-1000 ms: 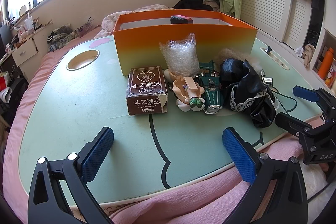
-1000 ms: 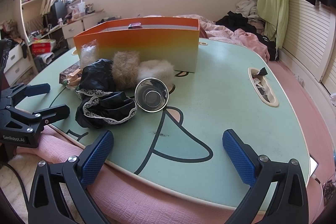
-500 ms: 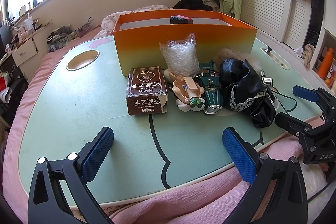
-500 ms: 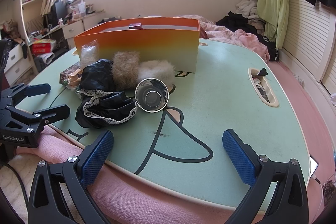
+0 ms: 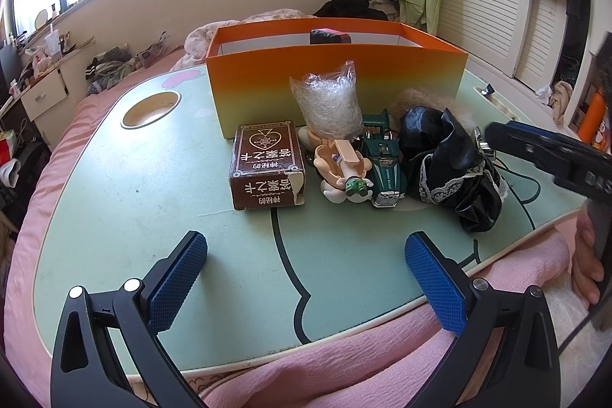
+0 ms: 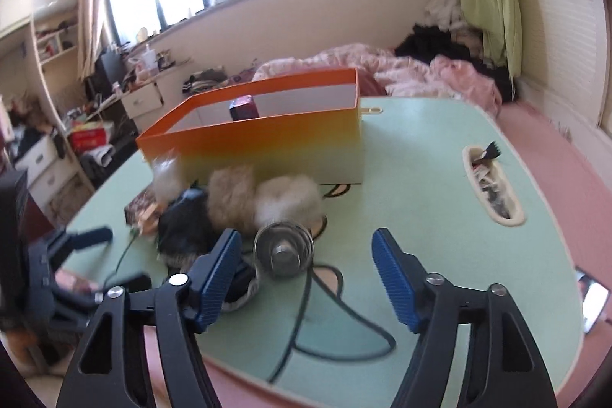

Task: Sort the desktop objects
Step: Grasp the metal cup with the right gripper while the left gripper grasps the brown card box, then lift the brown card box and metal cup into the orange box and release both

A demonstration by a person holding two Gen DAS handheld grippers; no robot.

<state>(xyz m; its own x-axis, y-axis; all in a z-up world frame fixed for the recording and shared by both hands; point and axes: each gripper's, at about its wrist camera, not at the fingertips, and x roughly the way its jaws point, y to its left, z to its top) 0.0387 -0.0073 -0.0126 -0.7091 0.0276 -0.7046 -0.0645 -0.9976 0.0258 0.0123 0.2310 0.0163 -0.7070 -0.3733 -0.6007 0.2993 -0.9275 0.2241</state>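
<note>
Two fluffy lumps (image 6: 264,201) blurred, perhaps fur

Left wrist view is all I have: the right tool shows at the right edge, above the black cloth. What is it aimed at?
Observer: A shiny metal cup lying on its side next to the black cloth. The right tool has its jaws closing, with the cup in line between them and the pads not yet on it.
Reviewer: Is the tan fluff behind the cloth a single thing?
Observer: No, there are two. A tan fur piece and a white fur piece lie side by side in front of the orange box.
</note>
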